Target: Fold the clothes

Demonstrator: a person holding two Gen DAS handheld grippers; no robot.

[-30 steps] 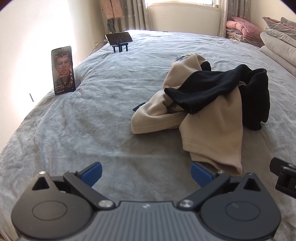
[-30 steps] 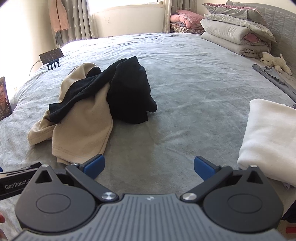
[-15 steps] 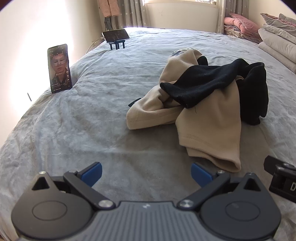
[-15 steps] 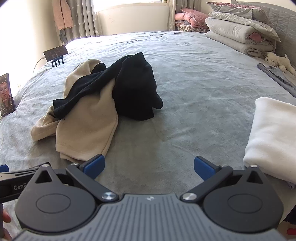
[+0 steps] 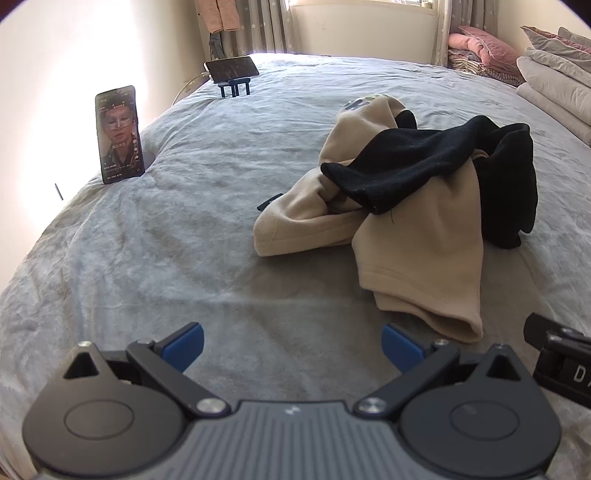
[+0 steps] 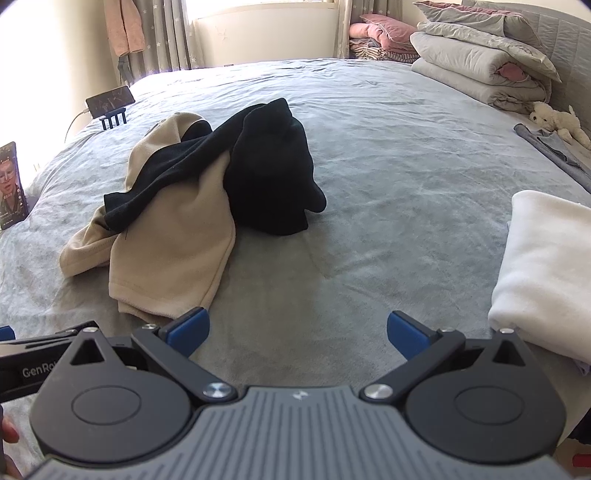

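A wide bed (image 6: 388,155) covered in a grey, slightly wrinkled blanket fills both views. At its far right side lies a stack of folded grey quilts (image 6: 476,62), with pink bedding (image 6: 376,33) piled behind it near the curtained window.

Near the middle of the bed sits a heap of two garments. The beige garment (image 5: 417,254) sprawls toward the near edge, one sleeve-like part reaching left and a broader part hanging toward the tongs. The black garment (image 5: 424,158) is draped across the top of the beige one, with its bulk bunched on the right side of the heap, seen in the right wrist view at (image 6: 273,177). Neither is folded.

A folded white cloth (image 6: 546,269) lies at the right edge of the bed, well apart from the heap. A small white plush toy (image 6: 557,120) rests by the quilts.

An upright phone (image 5: 118,134) stands at the left edge of the bed with its screen lit, and a second phone (image 5: 232,69) lies sideways on a small stand farther back.

The left tongs (image 5: 291,345) hover low over bare blanket, just short of the beige hem, spread wide and holding nothing. The right tongs (image 6: 297,334) hover beside them, equally wide apart and empty.
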